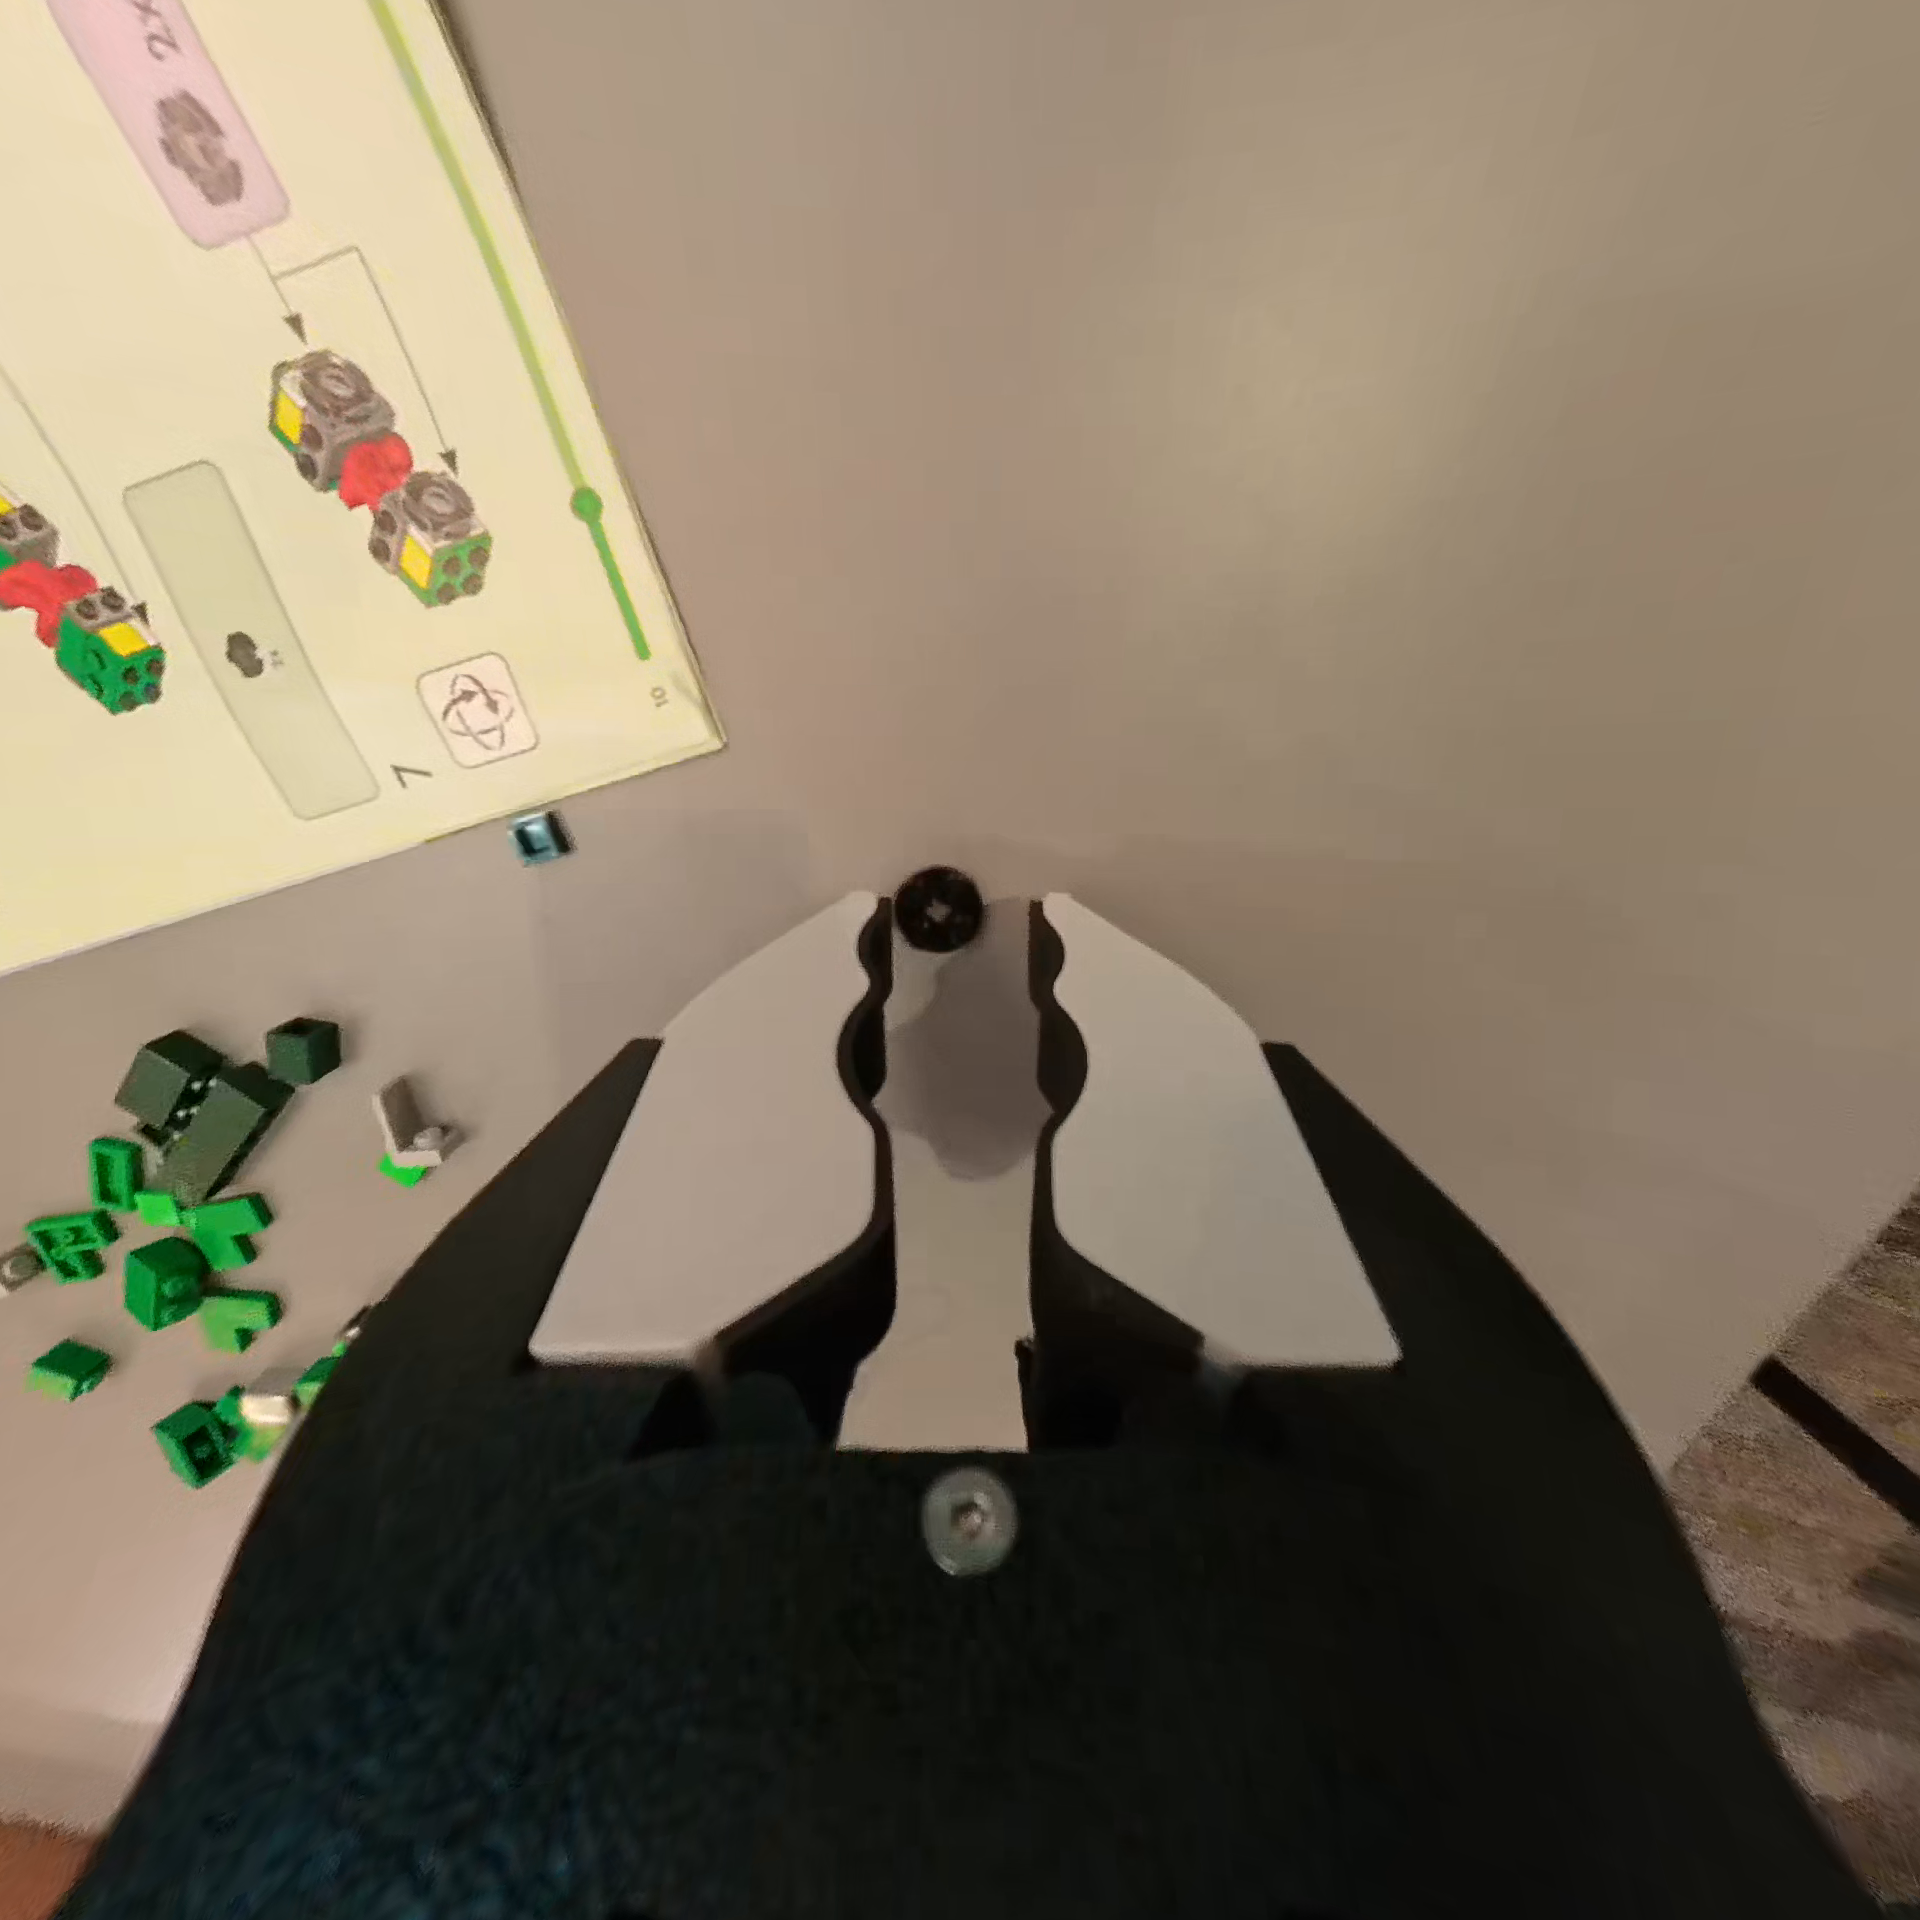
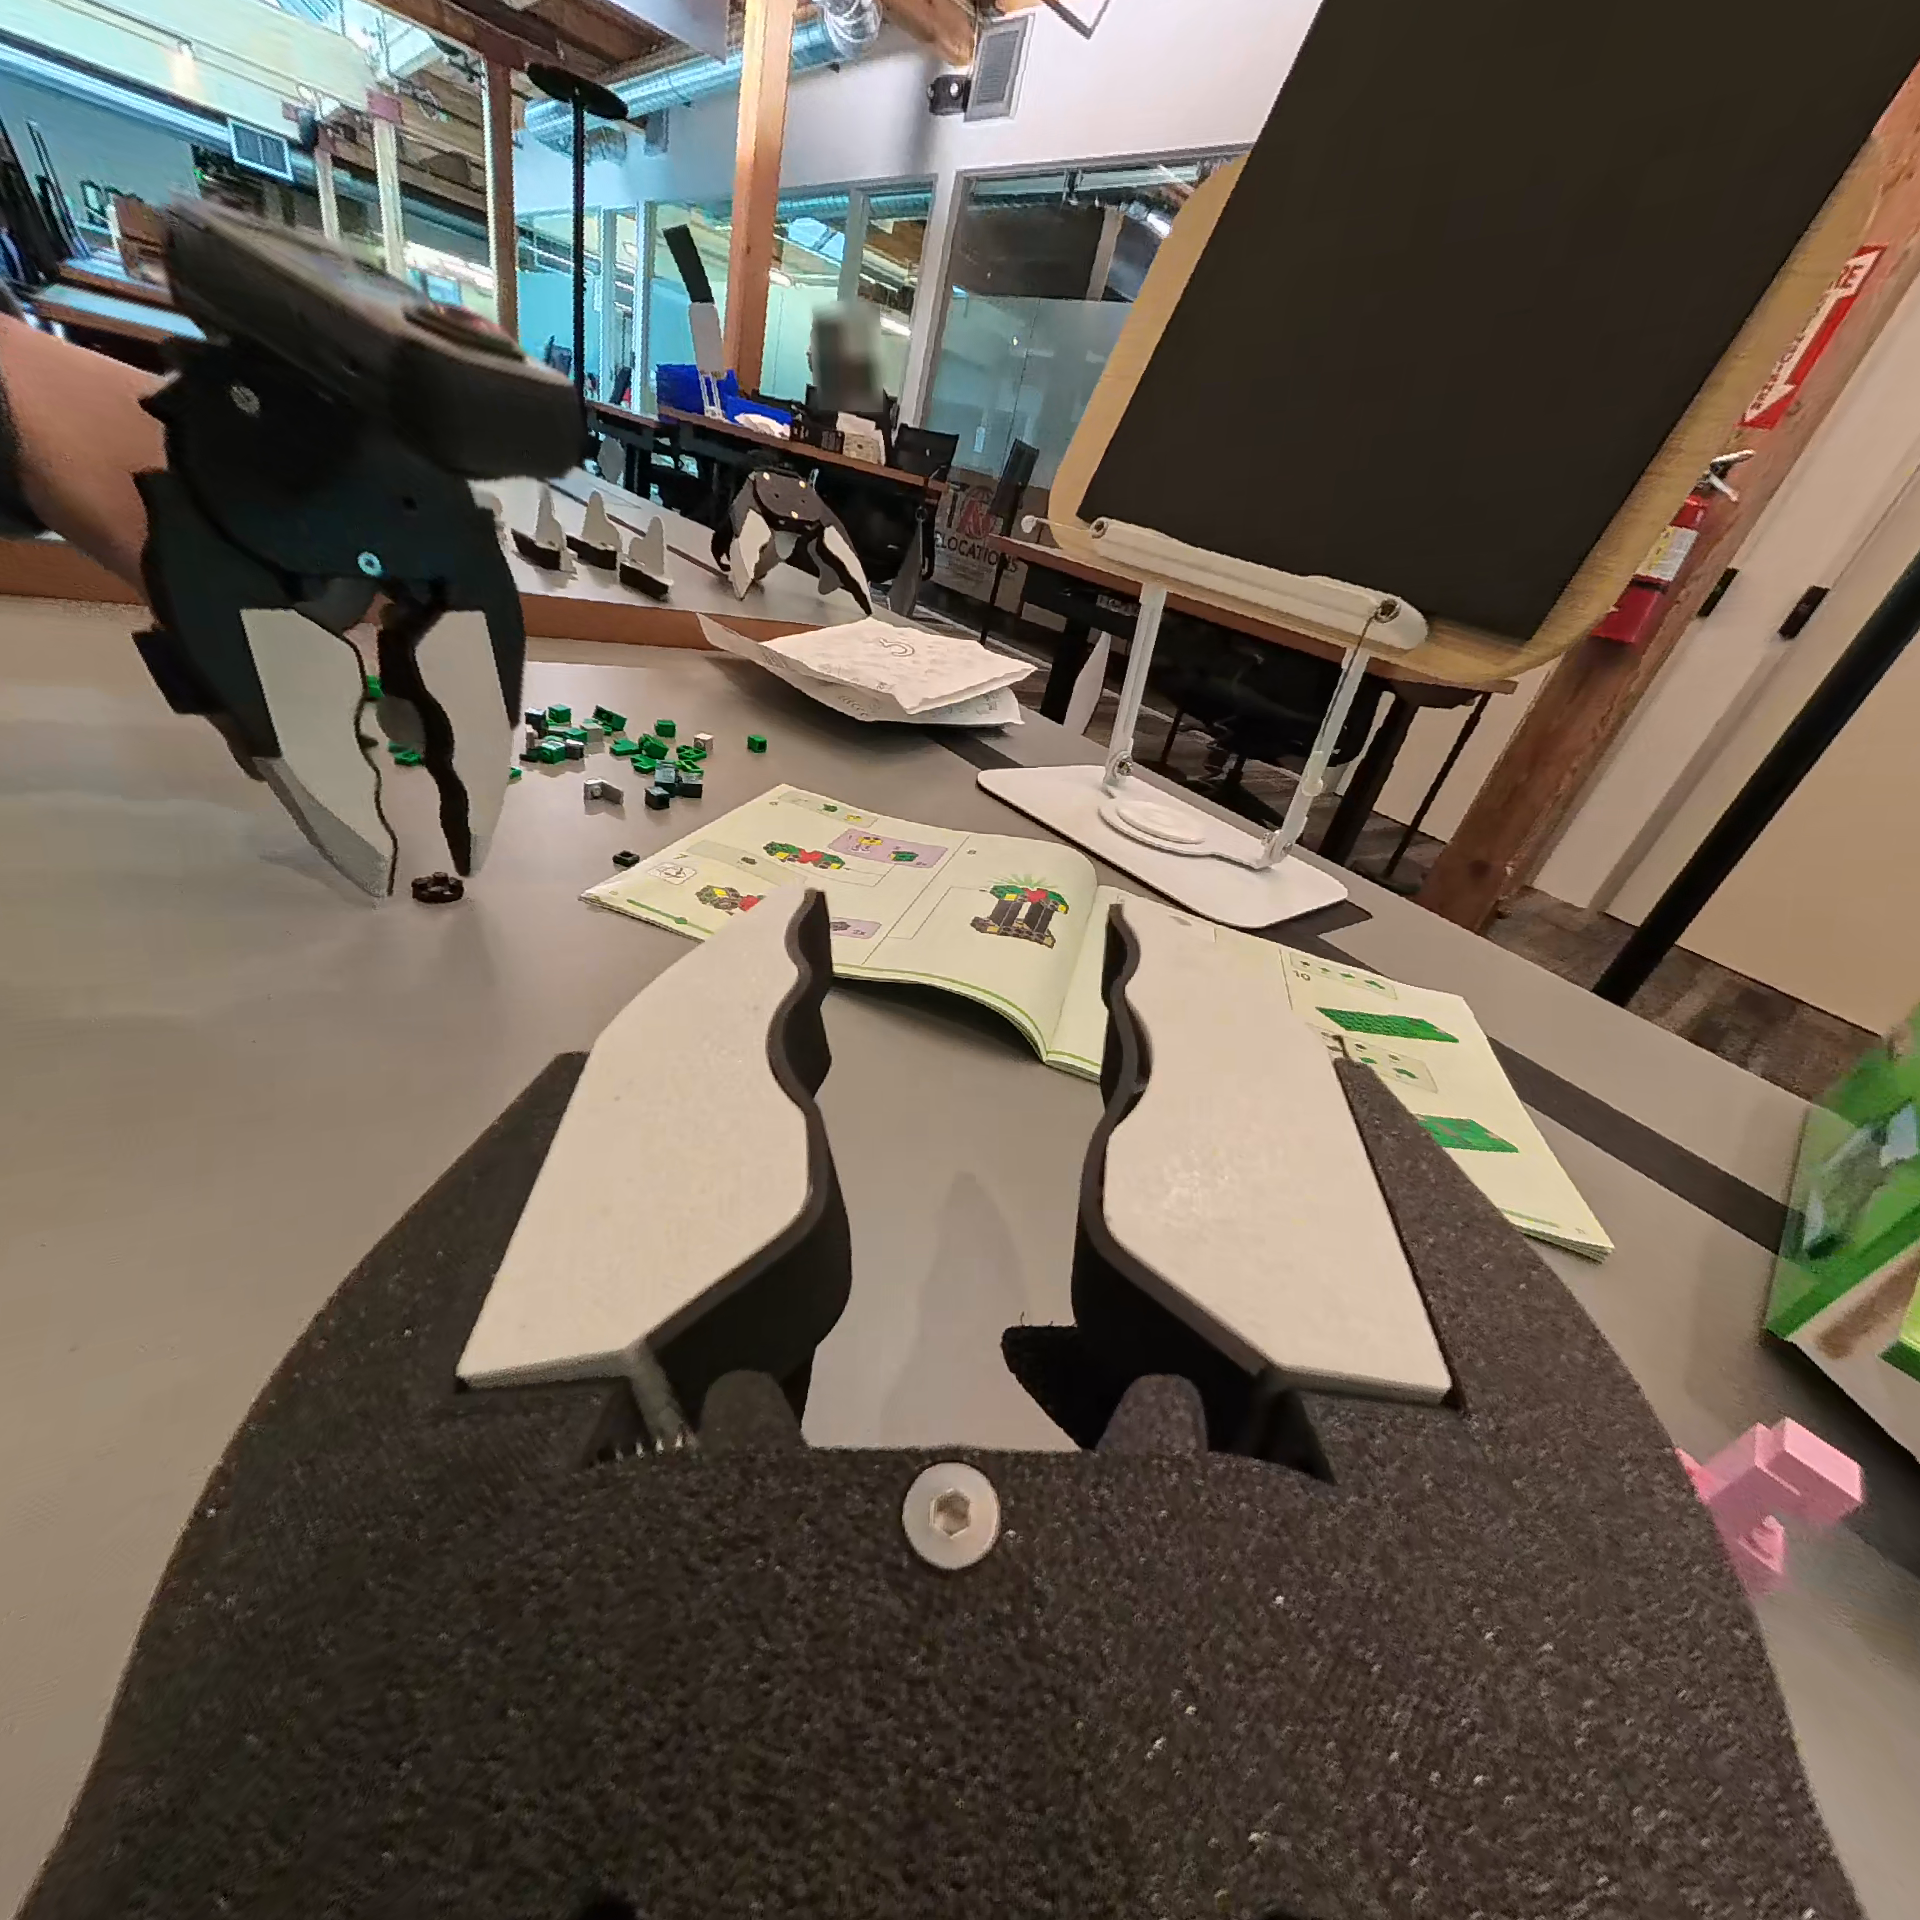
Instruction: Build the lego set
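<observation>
A small black round lego piece lies on the grey table, right at the tips of my left gripper, nearer its left finger. The left gripper is open, its jaws a small gap apart, pointing down at the table. The right wrist view shows the same piece beside the left gripper. My right gripper is open and empty, hovering over the table before the open instruction booklet. A pile of green and dark loose bricks lies left of the left gripper; it also shows in the right wrist view.
The booklet's page lies at the upper left. A small dark piece sits by its corner. A white stand holds a black screen at the right. Crumpled paper bags lie beyond. A green box and pink figure sit at the right edge.
</observation>
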`<state>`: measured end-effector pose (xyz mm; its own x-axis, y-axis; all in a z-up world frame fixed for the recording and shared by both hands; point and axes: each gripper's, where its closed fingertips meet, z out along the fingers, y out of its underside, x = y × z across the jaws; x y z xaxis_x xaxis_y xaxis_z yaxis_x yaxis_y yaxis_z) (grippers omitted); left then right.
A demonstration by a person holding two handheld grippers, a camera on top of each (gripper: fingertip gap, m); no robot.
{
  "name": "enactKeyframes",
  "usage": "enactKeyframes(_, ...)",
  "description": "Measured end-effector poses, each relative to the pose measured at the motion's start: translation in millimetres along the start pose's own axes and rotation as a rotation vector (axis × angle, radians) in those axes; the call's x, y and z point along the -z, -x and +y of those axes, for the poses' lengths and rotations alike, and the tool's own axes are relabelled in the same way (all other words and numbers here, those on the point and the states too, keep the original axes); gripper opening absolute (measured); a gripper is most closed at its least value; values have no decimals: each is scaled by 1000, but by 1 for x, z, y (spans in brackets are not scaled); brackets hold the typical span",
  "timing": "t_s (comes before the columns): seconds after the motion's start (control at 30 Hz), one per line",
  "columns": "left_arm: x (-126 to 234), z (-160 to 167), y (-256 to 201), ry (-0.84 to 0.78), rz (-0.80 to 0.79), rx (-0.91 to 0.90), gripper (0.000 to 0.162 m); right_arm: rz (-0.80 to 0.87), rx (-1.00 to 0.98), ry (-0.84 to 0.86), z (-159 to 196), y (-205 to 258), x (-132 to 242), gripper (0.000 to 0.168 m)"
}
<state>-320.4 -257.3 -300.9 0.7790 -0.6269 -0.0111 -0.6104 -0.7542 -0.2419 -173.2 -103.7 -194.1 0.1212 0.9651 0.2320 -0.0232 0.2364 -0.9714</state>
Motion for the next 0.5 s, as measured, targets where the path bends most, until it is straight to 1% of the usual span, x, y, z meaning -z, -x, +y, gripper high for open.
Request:
enactKeyframes(0.07, -3, 2, 2, 36, -19, -11, 19, -7, -5, 0, 0, 1, 0, 50)
enactKeyframes(0.13, -3, 3, 2, 61, -36, -29, 10, -15, -5, 2, 0, 2, 0, 51)
enactKeyframes(0.23, -3, 1, 4, 63, -101, -77, 0, -73, 20, 46, 4, 9, -1, 52)
enactKeyframes(0.3, 0, -10, 1, -15, -149, -99, 0, -227, 60, 134, 15, 26, 1, 43)
enactKeyframes(0.37, 7, -25, -2, -121, -204, -113, 0, -350, 76, 234, 30, 38, 5, 45)
enactKeyframes(0.4, 10, -29, -3, -162, -227, -110, 0, -357, 86, 269, 36, 37, 6, 50)
enactKeyframes(0.5, 13, -36, -4, -241, -271, -75, 0, -361, 82, 273, 41, 36, 7, 49)
